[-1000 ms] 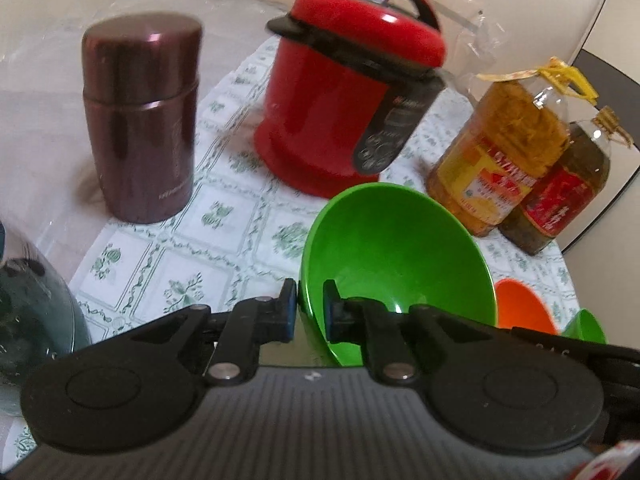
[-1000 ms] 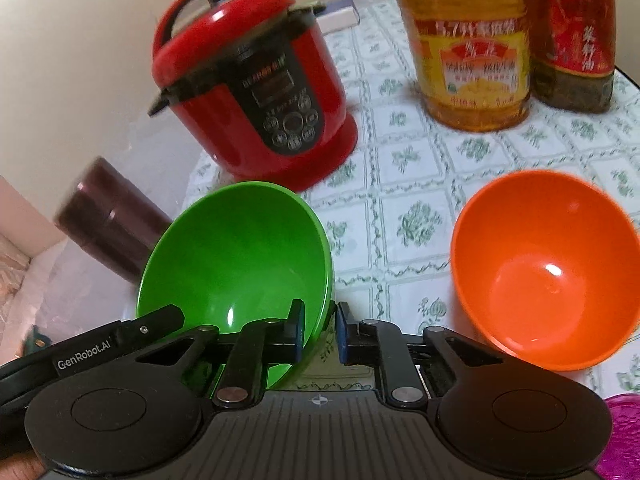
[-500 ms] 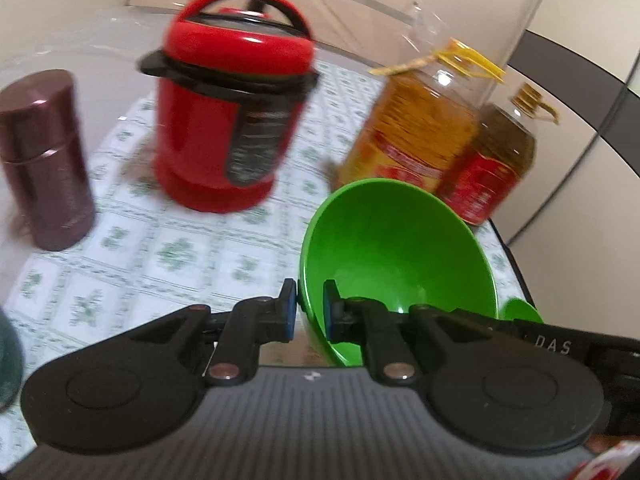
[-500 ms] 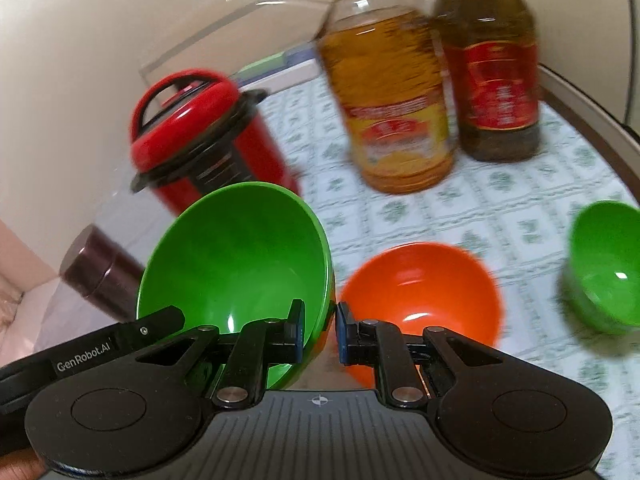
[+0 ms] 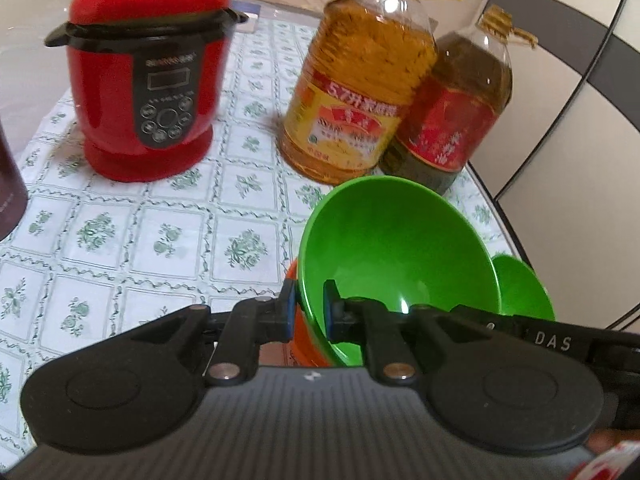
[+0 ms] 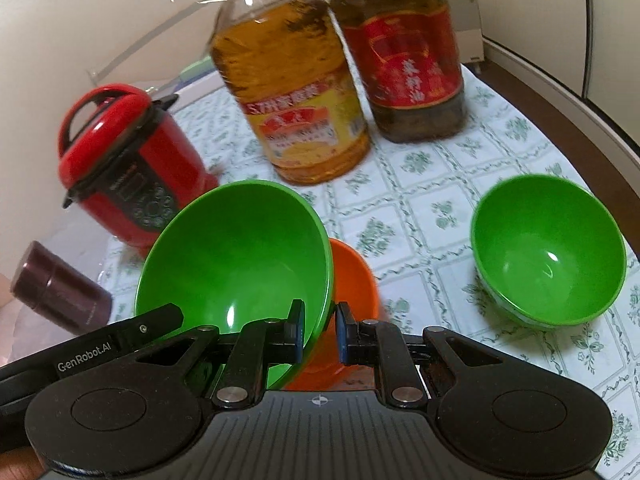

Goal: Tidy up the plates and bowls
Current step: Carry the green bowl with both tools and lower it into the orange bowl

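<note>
While the table (image 5: 132,240) with its green-patterned cloth is crowded at the back by a red cooker (image 5: 144,76) and two oil bottles (image 6: 292,100), the big green bowl (image 6: 236,264) is held up tilted, right over the orange bowl (image 6: 352,280). Its rim is pinched on opposite sides by the left gripper (image 5: 307,307) and right gripper (image 6: 319,332), jaws pressed tight on it. A smaller green bowl (image 6: 548,252) is sat apart on the cloth.

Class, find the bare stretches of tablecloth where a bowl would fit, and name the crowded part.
Free: between the red cooker and the yellow oil bottle; between the orange bowl and the small green bowl. Crowded: both oil bottles stand together at the back.
</note>
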Demonstrator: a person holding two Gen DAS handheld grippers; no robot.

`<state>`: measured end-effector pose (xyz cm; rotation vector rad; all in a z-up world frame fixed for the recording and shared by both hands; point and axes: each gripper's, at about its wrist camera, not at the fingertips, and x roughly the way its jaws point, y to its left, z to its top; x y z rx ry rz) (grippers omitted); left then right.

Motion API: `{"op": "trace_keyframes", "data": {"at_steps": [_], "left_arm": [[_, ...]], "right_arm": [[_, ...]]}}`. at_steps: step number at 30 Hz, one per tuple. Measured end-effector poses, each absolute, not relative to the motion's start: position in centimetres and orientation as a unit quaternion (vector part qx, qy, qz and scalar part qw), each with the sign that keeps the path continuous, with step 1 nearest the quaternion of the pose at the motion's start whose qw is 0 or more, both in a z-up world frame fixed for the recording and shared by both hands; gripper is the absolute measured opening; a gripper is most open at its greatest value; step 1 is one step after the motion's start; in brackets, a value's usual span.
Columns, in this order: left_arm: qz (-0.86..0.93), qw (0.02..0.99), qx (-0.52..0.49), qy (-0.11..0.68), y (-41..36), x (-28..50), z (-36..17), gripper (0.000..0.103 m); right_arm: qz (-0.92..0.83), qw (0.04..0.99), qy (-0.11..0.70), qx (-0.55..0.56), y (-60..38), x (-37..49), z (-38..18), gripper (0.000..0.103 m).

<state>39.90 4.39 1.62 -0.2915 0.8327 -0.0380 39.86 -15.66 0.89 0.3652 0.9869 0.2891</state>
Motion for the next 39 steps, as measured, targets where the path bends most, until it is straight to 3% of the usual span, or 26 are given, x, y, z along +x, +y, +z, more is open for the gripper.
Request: {"op": "trace_keyframes", "data": {"at_steps": [13, 33, 39], "left_arm": [[-0.016, 0.904, -0.102, 0.416, 3.1, 41.2, -0.4, 0.011], [-0.011, 0.906, -0.072, 0.417, 2.6, 41.4, -1.8, 0.011], [-0.008, 0.91, -0.07, 0.409, 2.9, 41.2, -1.6, 0.012]], "right_arm": [[0.134, 0.845, 0.489, 0.168, -15.8, 41.1, -1.9, 0.016], [0.128, 0.874, 0.464, 0.068, -13.6, 40.5, -2.3, 0.016], [0.138, 0.876, 0.458, 0.069, -13.7, 40.4, -2.5, 0.023]]}}
